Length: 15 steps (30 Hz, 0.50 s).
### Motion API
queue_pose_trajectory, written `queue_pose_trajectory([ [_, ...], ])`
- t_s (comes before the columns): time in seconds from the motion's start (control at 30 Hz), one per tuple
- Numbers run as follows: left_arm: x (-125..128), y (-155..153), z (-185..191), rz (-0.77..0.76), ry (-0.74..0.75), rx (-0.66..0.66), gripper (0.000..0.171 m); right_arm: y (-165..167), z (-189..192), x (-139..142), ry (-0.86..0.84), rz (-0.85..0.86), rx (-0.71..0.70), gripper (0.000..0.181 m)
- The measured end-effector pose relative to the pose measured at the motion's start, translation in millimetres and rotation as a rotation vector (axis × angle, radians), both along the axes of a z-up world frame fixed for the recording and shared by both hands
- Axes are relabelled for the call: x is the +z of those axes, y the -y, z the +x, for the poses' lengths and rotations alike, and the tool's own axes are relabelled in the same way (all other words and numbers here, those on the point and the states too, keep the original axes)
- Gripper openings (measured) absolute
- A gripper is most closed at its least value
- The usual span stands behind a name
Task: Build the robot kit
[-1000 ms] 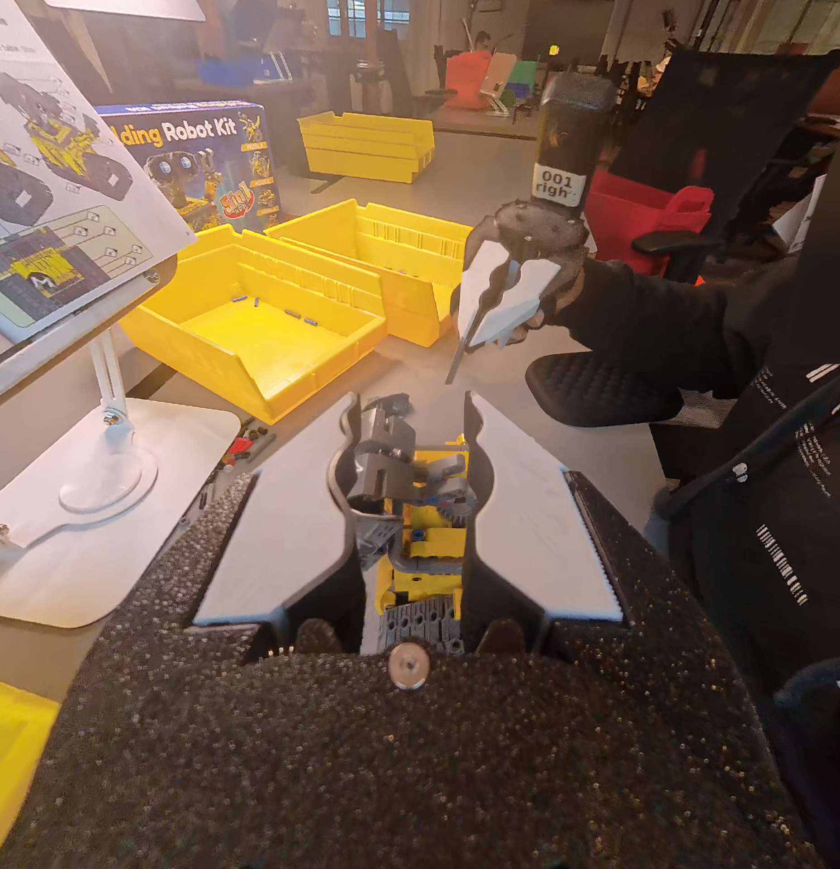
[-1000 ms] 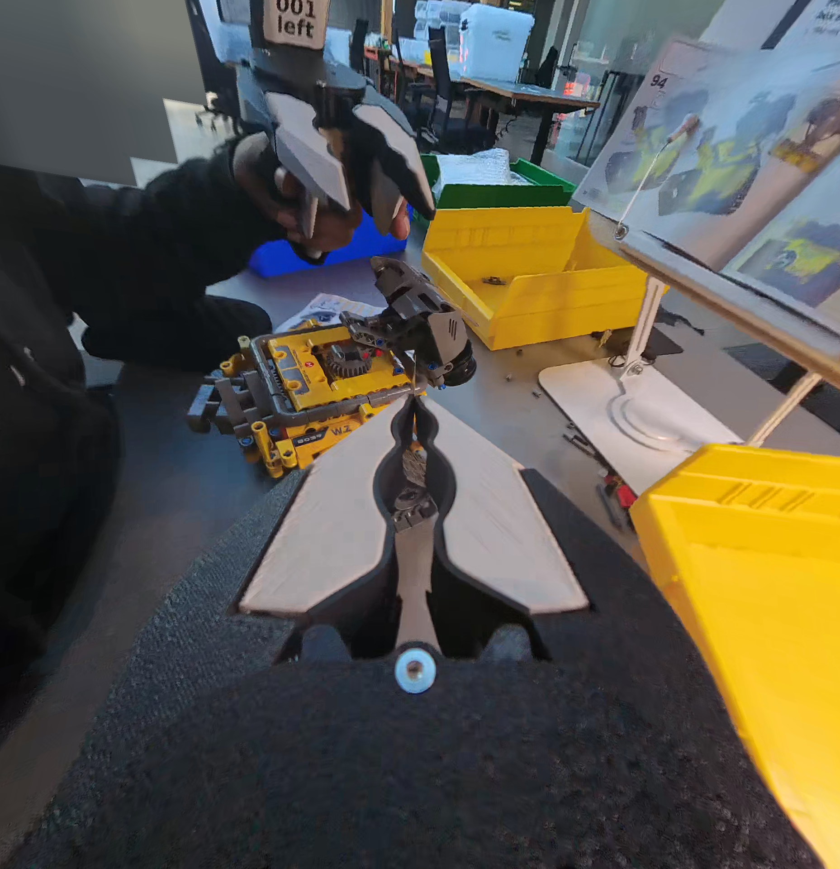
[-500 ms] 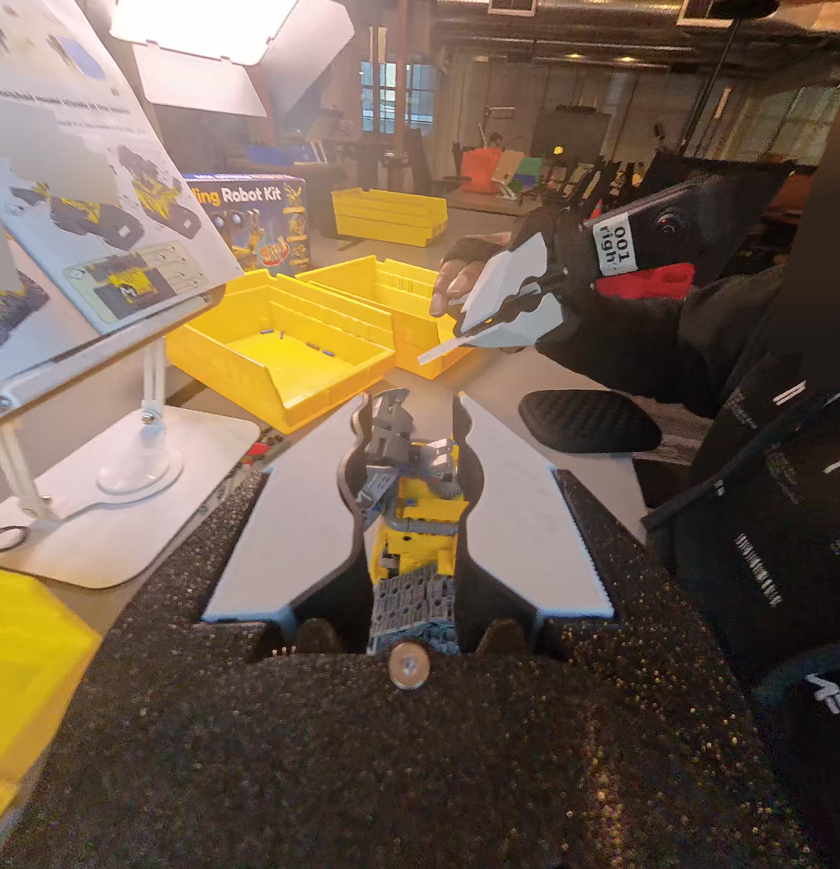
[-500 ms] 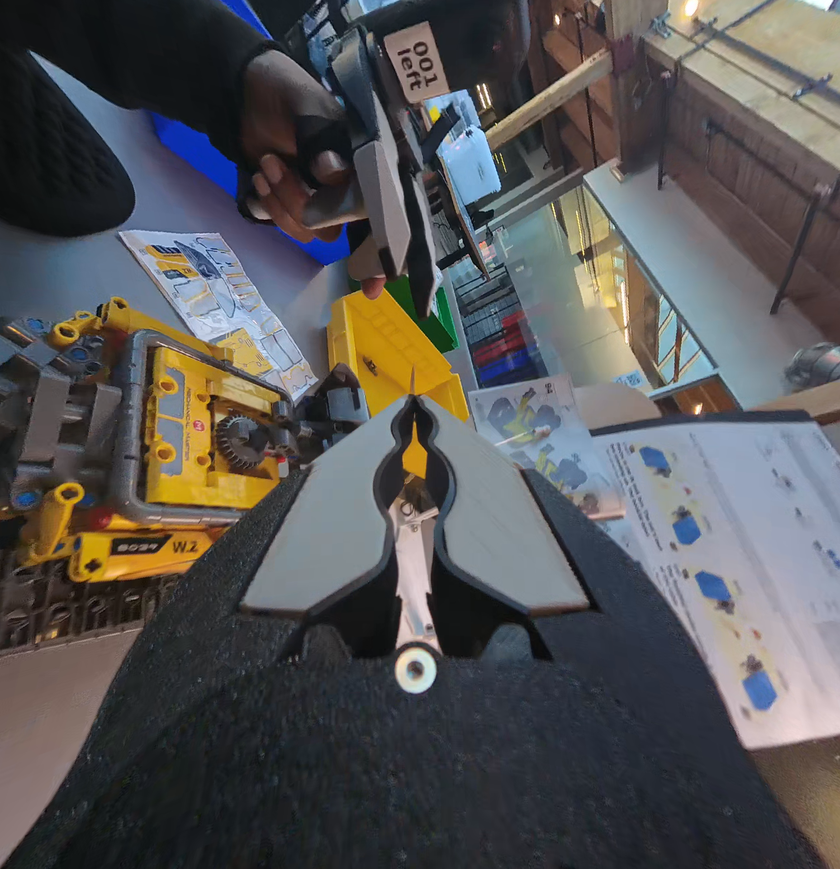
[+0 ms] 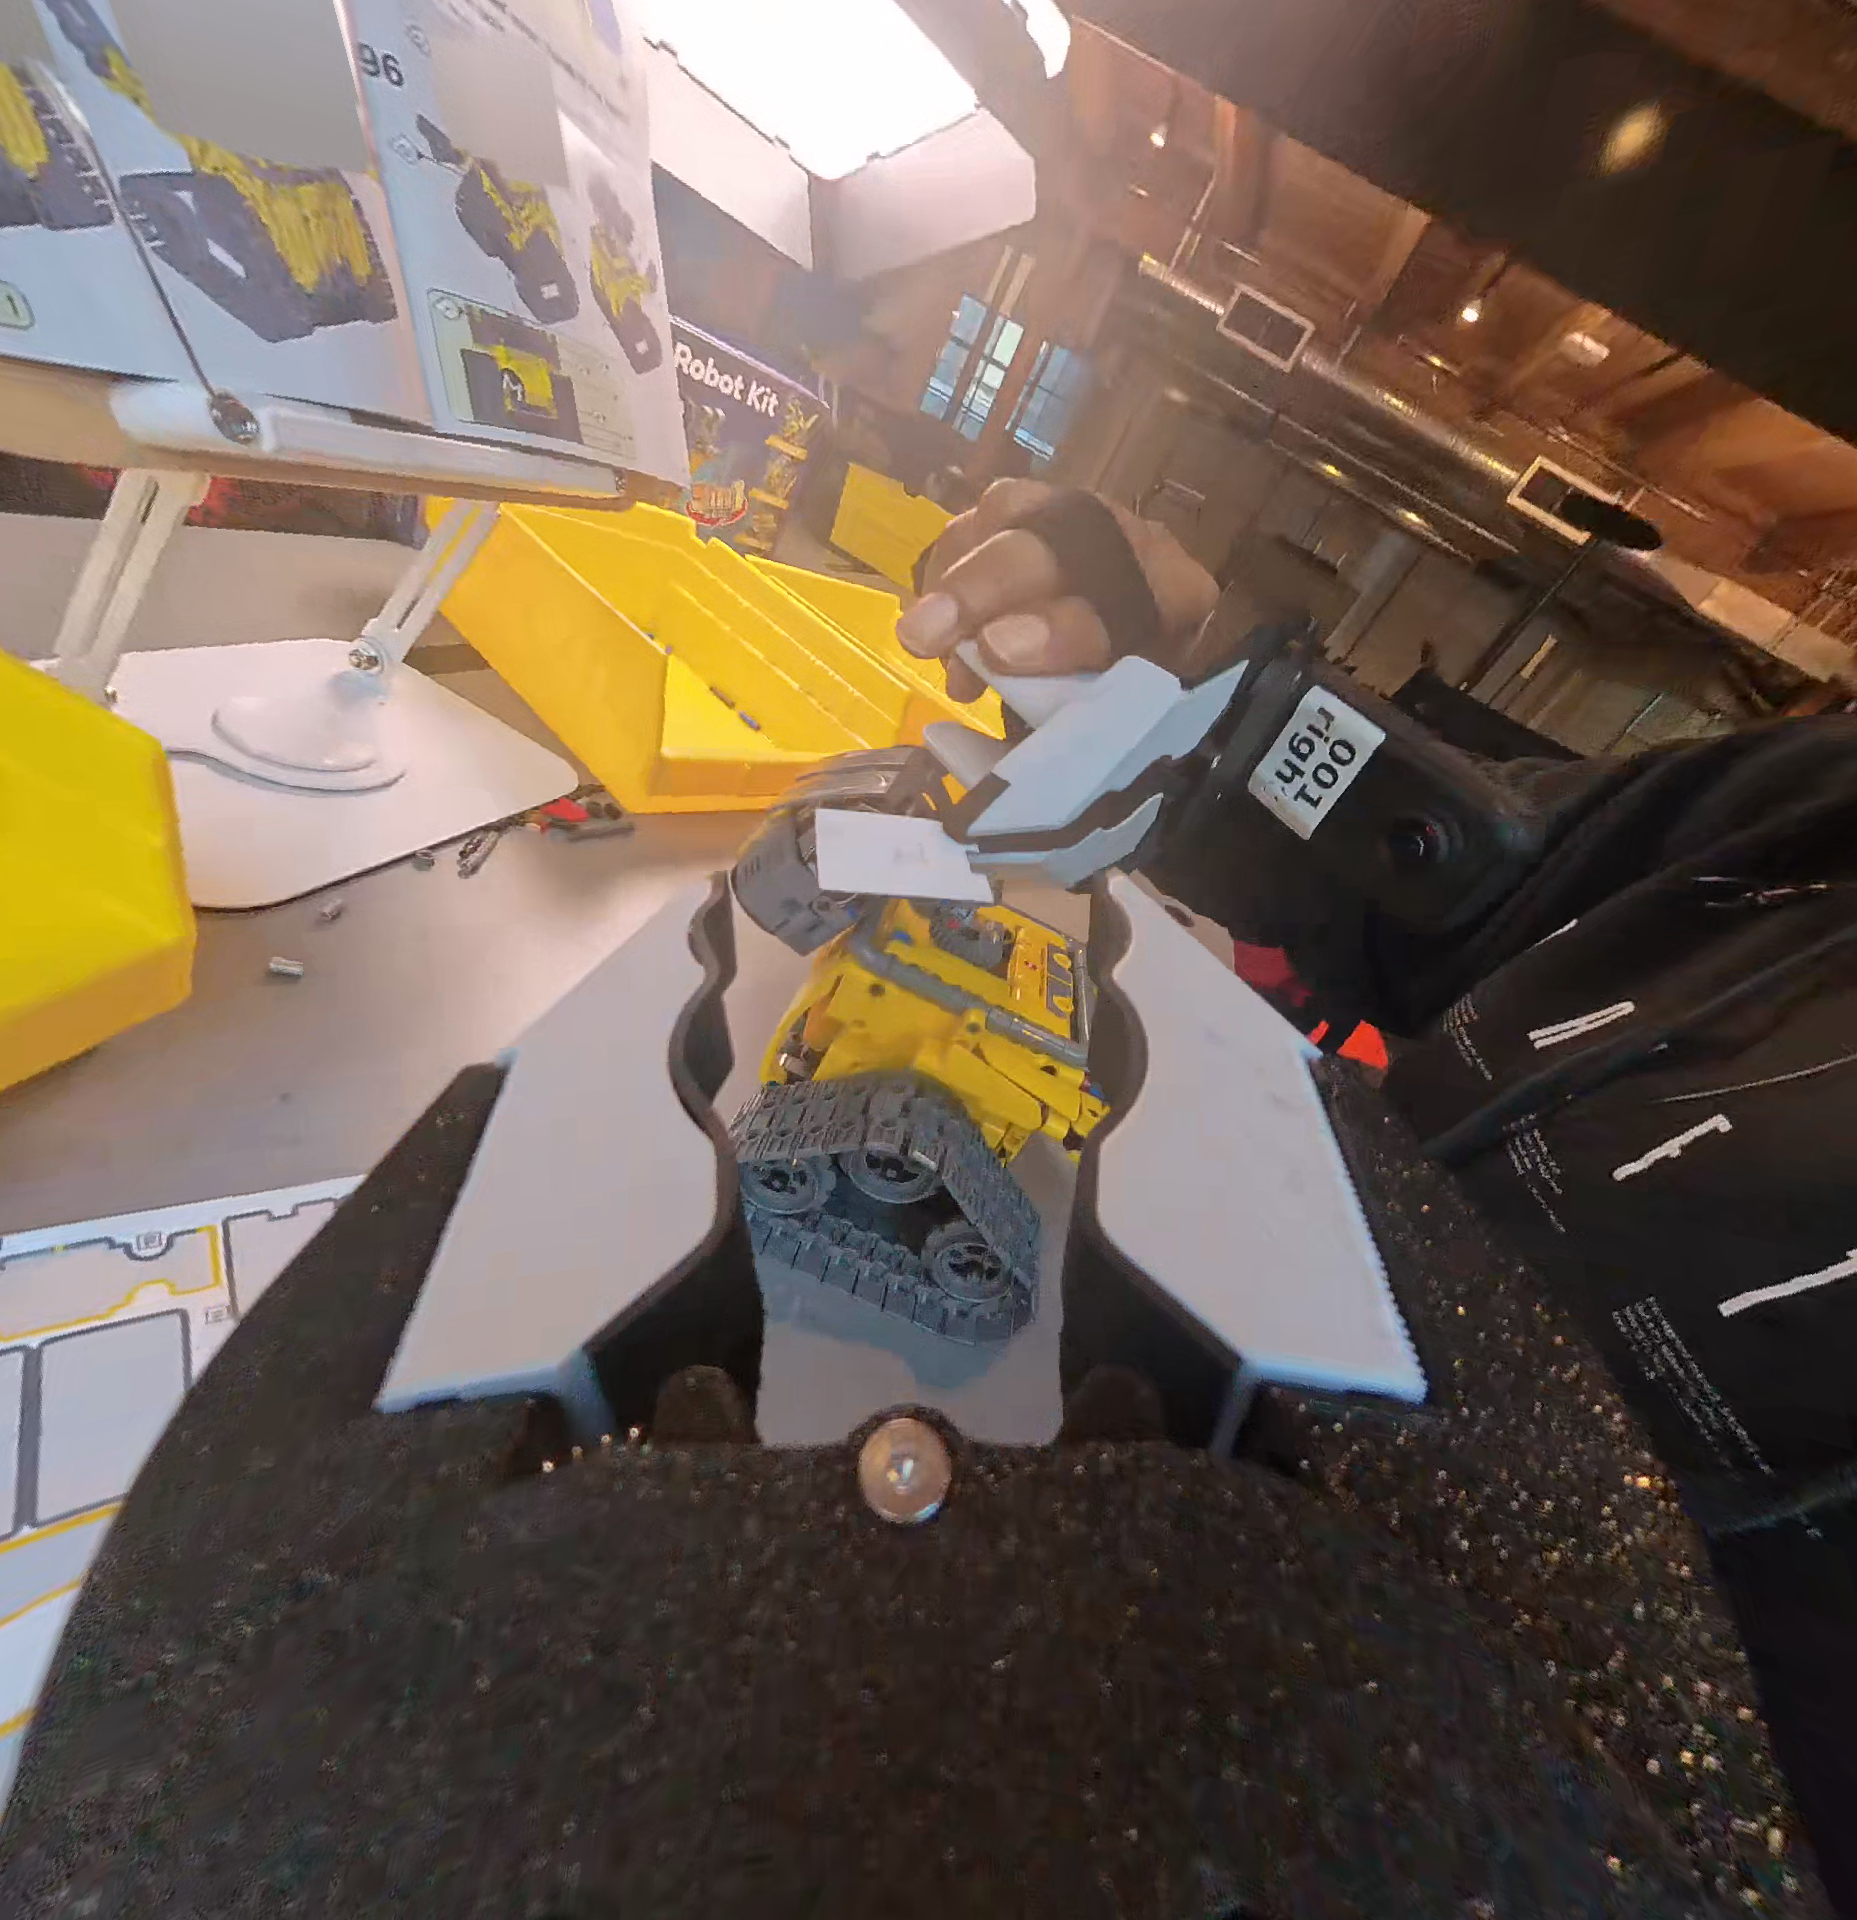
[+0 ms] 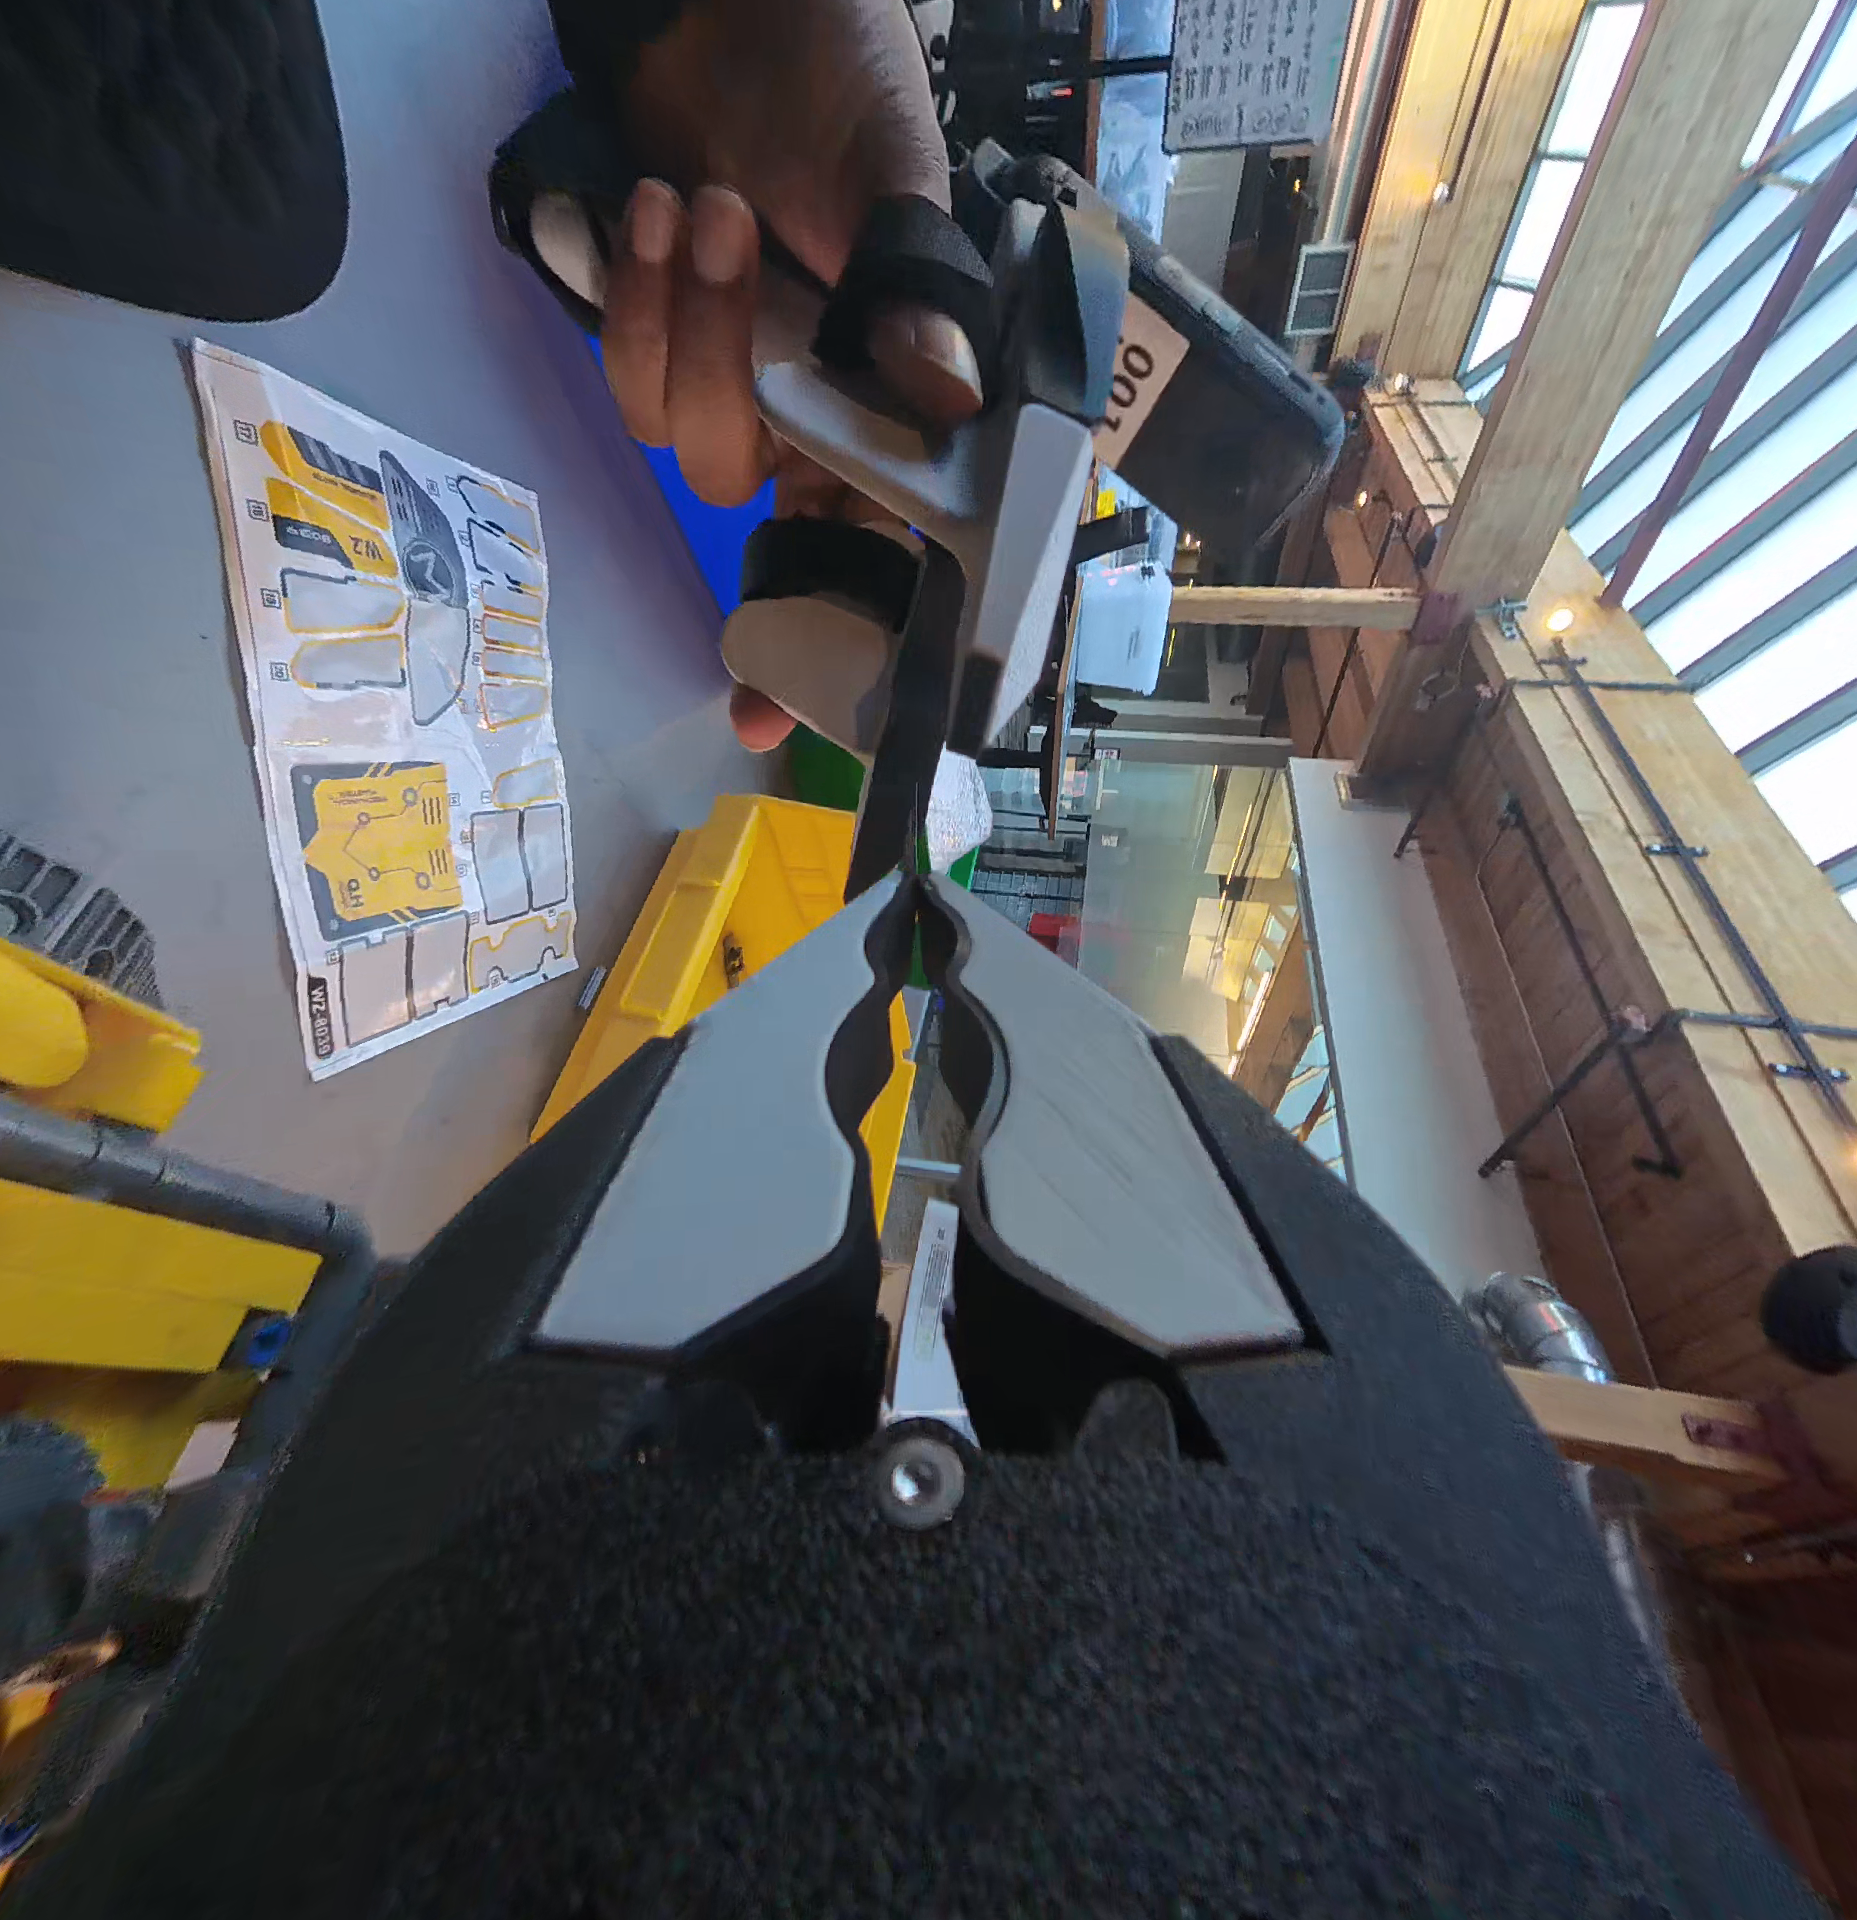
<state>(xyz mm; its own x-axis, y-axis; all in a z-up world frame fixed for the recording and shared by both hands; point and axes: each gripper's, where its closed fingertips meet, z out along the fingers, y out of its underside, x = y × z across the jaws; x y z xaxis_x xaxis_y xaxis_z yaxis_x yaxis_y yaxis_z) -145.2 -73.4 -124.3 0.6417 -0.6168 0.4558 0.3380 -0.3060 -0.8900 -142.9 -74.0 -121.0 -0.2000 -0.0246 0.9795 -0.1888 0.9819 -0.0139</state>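
- The desk (image 5: 311, 1049) is a plain grey surface in a big workshop-like room with timber beams, exposed ducts and tall windows.
- On it stands a white book stand (image 5: 311, 748) carrying an open instruction booklet (image 5: 311, 218), with a few small loose parts just in front of its base.
- A sticker sheet (image 6: 394, 707) with yellow and grey shapes lies flat on the desk.
- An open yellow bin (image 5: 695, 665) sits behind the stand; a few tiny blue pieces lie on its floor. Another yellow bin (image 5: 62, 883) is at the left edge, contents hidden.
- A printed kit box (image 5: 747, 447) stands farther back.
- The yellow tracked model (image 5: 934, 1029) rests on the desk, its grey tread nearest the camera.
- The left tongs (image 5: 908, 914) stand wide apart on either side of the model, not clamping it.
- The right tongs (image 6: 919, 894) are pressed together at the tips on thin metal tweezers (image 6: 929, 1320), which pinch a small white sticker (image 5: 893, 857) just over the model's grey front end.
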Motion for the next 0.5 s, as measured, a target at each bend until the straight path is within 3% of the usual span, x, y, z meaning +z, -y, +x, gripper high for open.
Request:
queue_pose_trajectory([
  [0.1, -1, 3, -14, -0.055, 0.15, 0.004, 0.052, 10, -11, -5, 0.004, 0.054, 0.04, 0.0],
  [0.3, -9, 7, -40, -0.155, 0.608, -0.029, 0.03, 19, -21, -11, 0.003, 0.125, 0.08, 0.0],
  [0.5, -20, 11, -41, -0.188, 0.697, -0.025, 0.02, 17, -23, -19, 0.021, 0.153, 0.082, 0.0],
])
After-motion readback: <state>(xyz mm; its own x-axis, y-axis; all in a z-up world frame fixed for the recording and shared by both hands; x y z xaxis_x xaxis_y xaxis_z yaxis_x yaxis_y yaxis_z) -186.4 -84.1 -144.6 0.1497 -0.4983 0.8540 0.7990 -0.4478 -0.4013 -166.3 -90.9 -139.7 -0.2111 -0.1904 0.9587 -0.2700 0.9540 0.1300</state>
